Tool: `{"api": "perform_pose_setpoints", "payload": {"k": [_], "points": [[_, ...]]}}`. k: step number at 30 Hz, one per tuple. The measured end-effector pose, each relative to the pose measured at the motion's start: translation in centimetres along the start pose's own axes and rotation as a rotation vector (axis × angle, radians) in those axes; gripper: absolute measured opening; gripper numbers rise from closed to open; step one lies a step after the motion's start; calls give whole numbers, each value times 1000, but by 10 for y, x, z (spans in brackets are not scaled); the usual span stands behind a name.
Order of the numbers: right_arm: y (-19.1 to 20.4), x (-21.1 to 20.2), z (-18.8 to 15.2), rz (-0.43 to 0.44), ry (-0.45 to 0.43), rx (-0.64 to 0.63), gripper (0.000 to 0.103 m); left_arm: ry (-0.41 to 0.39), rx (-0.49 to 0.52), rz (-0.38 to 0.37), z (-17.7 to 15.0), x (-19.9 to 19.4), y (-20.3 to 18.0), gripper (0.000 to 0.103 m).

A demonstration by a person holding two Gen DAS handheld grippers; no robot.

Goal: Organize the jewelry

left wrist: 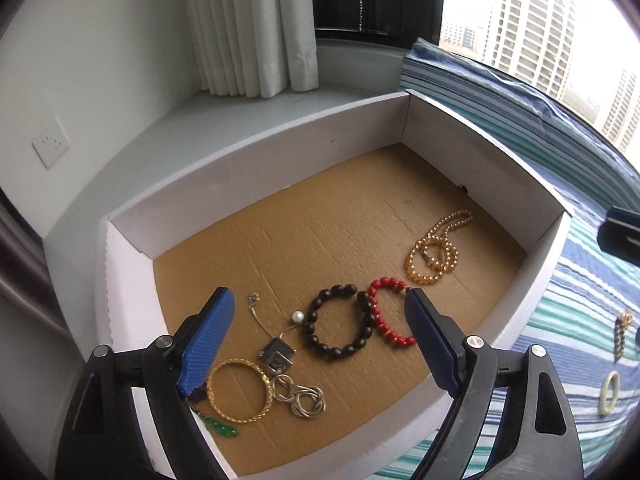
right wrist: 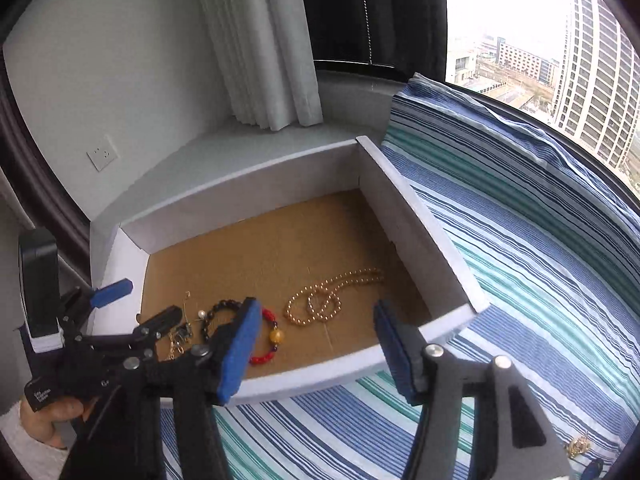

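A white cardboard box (left wrist: 256,160) with a brown floor holds the jewelry: a dark bead bracelet (left wrist: 340,322), a red bead bracelet (left wrist: 384,316), a gold bead necklace (left wrist: 434,250), a gold bangle (left wrist: 240,390), a silver knot piece (left wrist: 302,398), a pearl pendant (left wrist: 297,316) and a green pendant (left wrist: 222,426). My left gripper (left wrist: 320,340) is open and empty, hovering over the box's near part. My right gripper (right wrist: 316,344) is open and empty above the box's front edge (right wrist: 320,376); the gold necklace (right wrist: 328,296) and red bracelet (right wrist: 266,340) lie beyond it.
The box sits on a blue-and-green striped cloth (right wrist: 540,260). On the cloth lie a gold piece (left wrist: 622,334), a pale green ring (left wrist: 608,394), and a gold piece (right wrist: 578,446). A white sill, curtain (left wrist: 256,28) and wall stand behind.
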State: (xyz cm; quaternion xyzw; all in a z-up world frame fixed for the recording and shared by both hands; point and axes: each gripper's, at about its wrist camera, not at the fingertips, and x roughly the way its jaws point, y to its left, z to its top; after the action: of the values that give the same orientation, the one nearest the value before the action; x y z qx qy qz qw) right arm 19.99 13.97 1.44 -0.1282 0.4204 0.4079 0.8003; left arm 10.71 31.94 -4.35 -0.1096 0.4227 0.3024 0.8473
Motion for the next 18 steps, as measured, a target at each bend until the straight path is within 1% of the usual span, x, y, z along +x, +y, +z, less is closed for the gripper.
{"api": "perform_pose_setpoints", "payload": {"k": [3, 5, 7, 8, 10, 12, 15, 18], "points": [[-1, -20, -52, -32, 16, -25, 60, -92, 5, 48, -9, -13, 8, 88], [0, -29, -91, -57, 45, -32, 60, -147, -10, 40, -16, -19, 16, 89], [-1, -37, -129, -54, 67, -1, 60, -172, -23, 30, -22, -16, 21, 93], [-2, -41, -146, -48, 74, 23, 60, -165, -25, 28, -24, -12, 23, 93], [-5, -48, -178, -33, 82, 81, 60, -124, -14, 36, -24, -1, 24, 93], [-7, -59, -208, -40, 78, 124, 60, -106, -6, 42, -25, 6, 25, 92], [-13, -73, -240, -85, 68, 170, 60, -72, -19, 63, -29, 13, 26, 92], [-21, -88, -262, -119, 64, 216, 60, -35, -57, 38, -41, 16, 29, 92]]}}
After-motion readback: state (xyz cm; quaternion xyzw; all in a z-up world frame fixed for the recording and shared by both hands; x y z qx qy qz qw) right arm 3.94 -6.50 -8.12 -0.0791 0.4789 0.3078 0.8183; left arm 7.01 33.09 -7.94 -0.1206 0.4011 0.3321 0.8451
